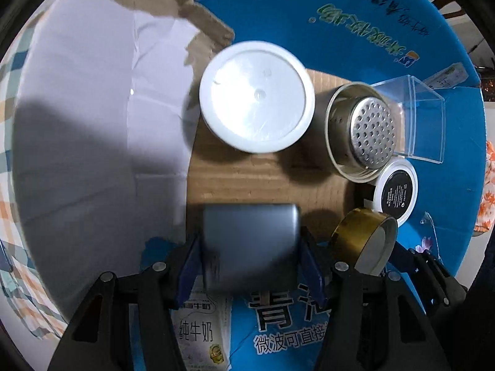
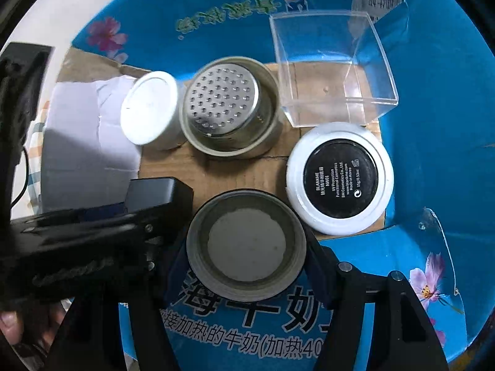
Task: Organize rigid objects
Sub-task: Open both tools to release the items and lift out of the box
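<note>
grey block (image 1: 250, 247): rounded, dark grey, between the left tongs' blue pads, both pads against its sides; low over the box floor, near edge blurred
left tongs (image 1: 250, 262): clenched on the grey block, pointing steeply down into the box
tape roll (image 2: 246, 241): round, gold-brown outside in the left view (image 1: 365, 241), white disc inside; sits between the right tongs' pads, both touching its rim
right tongs (image 2: 246, 262): grasping the tape roll, pointing down, just beside the left tongs
box (image 2: 433, 123): blue printed milk carton with open flaps, brown cardboard floor; everything below lies inside it
white lid (image 1: 256, 99): round, on the floor beyond the grey block, touching nothing
strainer (image 2: 229, 111): perforated steel cup upside down in a metal ring, just beside the white lid
compact (image 2: 340, 179): white round case with black label up, near the tape roll, right of it in the right view
clear box (image 2: 334, 68): open transparent cube in the far corner, beside strainer and compact
white paper (image 1: 92, 108): sheet along the box's left side, partly in shadow
hand (image 2: 12, 324): fingertips at the right view's lower left, by the left tongs' body
</note>
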`<move>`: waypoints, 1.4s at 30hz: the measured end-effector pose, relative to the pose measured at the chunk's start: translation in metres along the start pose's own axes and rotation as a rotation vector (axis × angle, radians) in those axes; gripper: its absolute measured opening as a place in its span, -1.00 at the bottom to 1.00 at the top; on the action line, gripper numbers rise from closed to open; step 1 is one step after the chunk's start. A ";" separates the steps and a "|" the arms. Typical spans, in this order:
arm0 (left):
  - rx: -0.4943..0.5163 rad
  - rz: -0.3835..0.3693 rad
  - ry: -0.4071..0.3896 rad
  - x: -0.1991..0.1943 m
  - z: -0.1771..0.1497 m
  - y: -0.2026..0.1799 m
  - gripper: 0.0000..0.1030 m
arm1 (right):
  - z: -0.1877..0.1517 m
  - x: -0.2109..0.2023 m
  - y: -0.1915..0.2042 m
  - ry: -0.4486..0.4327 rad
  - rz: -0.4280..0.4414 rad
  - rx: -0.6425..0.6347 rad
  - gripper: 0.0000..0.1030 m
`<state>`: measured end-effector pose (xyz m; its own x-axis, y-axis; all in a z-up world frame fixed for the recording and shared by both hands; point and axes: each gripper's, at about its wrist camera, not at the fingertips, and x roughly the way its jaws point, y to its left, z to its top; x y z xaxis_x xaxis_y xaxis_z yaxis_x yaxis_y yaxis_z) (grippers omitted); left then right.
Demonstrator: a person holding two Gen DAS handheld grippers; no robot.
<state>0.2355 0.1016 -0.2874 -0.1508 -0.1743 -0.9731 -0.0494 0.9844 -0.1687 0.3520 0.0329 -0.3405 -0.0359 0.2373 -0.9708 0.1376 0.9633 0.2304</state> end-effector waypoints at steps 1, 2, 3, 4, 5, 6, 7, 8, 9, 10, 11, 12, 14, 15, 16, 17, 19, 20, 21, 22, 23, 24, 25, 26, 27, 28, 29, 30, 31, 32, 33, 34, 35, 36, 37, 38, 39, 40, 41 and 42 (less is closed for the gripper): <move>-0.002 -0.011 0.004 0.000 -0.001 0.001 0.14 | 0.004 0.001 -0.003 0.013 -0.004 -0.002 0.34; -0.003 -0.014 0.009 -0.001 -0.001 0.001 0.14 | 0.005 0.003 -0.004 0.027 -0.010 -0.005 0.34; -0.004 -0.016 0.016 -0.001 -0.002 0.002 0.14 | 0.006 0.007 -0.004 0.048 -0.013 -0.010 0.34; -0.004 -0.021 0.023 -0.003 -0.002 0.002 0.14 | 0.006 0.008 -0.005 0.057 -0.009 -0.013 0.34; -0.005 -0.029 0.030 -0.004 -0.003 0.003 0.14 | 0.005 0.010 -0.006 0.064 -0.002 -0.015 0.34; -0.006 -0.034 0.035 -0.006 -0.004 0.002 0.14 | 0.004 0.010 -0.006 0.067 -0.002 -0.018 0.39; -0.002 -0.035 0.038 -0.008 -0.005 0.002 0.24 | 0.003 0.009 -0.007 0.067 0.001 -0.019 0.47; 0.003 -0.030 0.039 -0.010 -0.007 0.002 0.40 | 0.002 0.006 -0.007 0.062 0.001 -0.023 0.62; 0.008 -0.022 0.037 -0.014 -0.010 0.001 0.43 | 0.001 0.003 -0.008 0.056 -0.001 -0.031 0.65; 0.013 -0.022 0.032 -0.017 -0.013 0.001 0.47 | -0.008 0.000 -0.005 0.053 -0.010 -0.039 0.65; 0.016 -0.027 0.029 -0.020 -0.015 0.001 0.51 | -0.010 -0.002 -0.006 0.051 -0.025 -0.048 0.65; 0.018 -0.030 0.029 -0.023 -0.019 0.001 0.53 | -0.013 -0.005 -0.002 0.048 -0.042 -0.058 0.65; 0.020 -0.025 0.016 -0.029 -0.027 0.004 0.63 | -0.018 -0.012 -0.003 0.035 -0.072 -0.077 0.66; 0.013 -0.014 -0.003 -0.033 -0.033 0.006 0.66 | -0.020 -0.016 -0.004 0.032 -0.079 -0.080 0.68; 0.008 -0.008 -0.015 -0.036 -0.038 0.006 0.77 | -0.025 -0.021 -0.008 0.026 -0.082 -0.079 0.71; 0.001 -0.003 -0.024 -0.038 -0.043 0.008 0.89 | -0.028 -0.025 -0.010 0.022 -0.080 -0.079 0.75; -0.020 0.003 -0.043 -0.043 -0.054 0.012 0.92 | -0.033 -0.035 -0.015 0.006 -0.084 -0.079 0.76; -0.030 0.006 -0.054 -0.046 -0.059 0.014 0.92 | -0.035 -0.041 -0.016 -0.005 -0.086 -0.080 0.76; -0.037 0.014 -0.066 -0.049 -0.064 0.018 0.93 | -0.035 -0.047 -0.018 -0.018 -0.091 -0.079 0.77; -0.040 0.028 -0.079 -0.052 -0.069 0.020 0.93 | -0.038 -0.054 -0.020 -0.035 -0.101 -0.078 0.78; -0.040 0.041 -0.093 -0.056 -0.073 0.020 0.93 | -0.040 -0.060 -0.022 -0.048 -0.107 -0.080 0.80; -0.040 0.050 -0.111 -0.060 -0.079 0.021 0.93 | -0.043 -0.068 -0.023 -0.065 -0.110 -0.082 0.80; -0.040 0.054 -0.121 -0.065 -0.083 0.019 0.93 | -0.045 -0.076 -0.024 -0.078 -0.115 -0.087 0.80; -0.039 0.059 -0.130 -0.076 -0.075 0.011 0.93 | -0.048 -0.084 -0.027 -0.089 -0.120 -0.093 0.80; -0.035 0.061 -0.146 -0.080 -0.080 0.007 0.93 | -0.050 -0.091 -0.029 -0.100 -0.121 -0.099 0.80; -0.031 0.065 -0.170 -0.086 -0.085 0.004 0.93 | -0.058 -0.105 -0.028 -0.117 -0.119 -0.111 0.80; -0.026 0.072 -0.187 -0.093 -0.087 0.000 0.93 | -0.063 -0.113 -0.027 -0.128 -0.120 -0.119 0.80; -0.021 0.081 -0.212 -0.101 -0.095 -0.003 0.93 | -0.067 -0.122 -0.025 -0.137 -0.122 -0.126 0.80; -0.019 0.085 -0.228 -0.107 -0.093 -0.007 0.93 | -0.070 -0.141 -0.018 -0.150 -0.116 -0.133 0.80; -0.017 0.088 -0.250 -0.119 -0.088 -0.008 0.93 | -0.073 -0.156 -0.012 -0.164 -0.111 -0.140 0.80; -0.016 0.089 -0.270 -0.124 -0.091 -0.014 0.93 | -0.077 -0.168 -0.012 -0.173 -0.109 -0.145 0.80; -0.014 0.087 -0.289 -0.133 -0.097 -0.017 0.93 | -0.083 -0.179 -0.011 -0.188 -0.104 -0.153 0.80; -0.012 0.088 -0.307 -0.138 -0.103 -0.021 0.93 | -0.087 -0.187 -0.011 -0.200 -0.100 -0.158 0.80; -0.009 0.093 -0.327 -0.143 -0.107 -0.026 0.93 | -0.092 -0.195 -0.011 -0.209 -0.099 -0.160 0.80; -0.002 0.099 -0.348 -0.150 -0.112 -0.031 0.93 | -0.098 -0.205 -0.011 -0.223 -0.094 -0.160 0.80; 0.006 0.103 -0.364 -0.155 -0.116 -0.037 0.93 | -0.101 -0.210 -0.012 -0.229 -0.090 -0.159 0.80; 0.017 0.110 -0.384 -0.163 -0.123 -0.042 0.93 | -0.105 -0.217 -0.014 -0.235 -0.081 -0.157 0.80; 0.026 0.114 -0.396 -0.169 -0.127 -0.047 0.93 | -0.108 -0.223 -0.015 -0.238 -0.076 -0.155 0.80; 0.035 0.120 -0.405 -0.173 -0.131 -0.052 0.93 | -0.112 -0.231 -0.016 -0.245 -0.069 -0.153 0.80; 0.045 0.124 -0.418 -0.179 -0.136 -0.057 0.93 | -0.116 -0.240 -0.017 -0.256 -0.064 -0.155 0.80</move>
<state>0.1310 0.0740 -0.0821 0.2601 -0.0400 -0.9648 -0.0113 0.9989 -0.0444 0.2435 -0.0262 -0.1039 0.2137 0.1554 -0.9645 -0.0107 0.9876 0.1568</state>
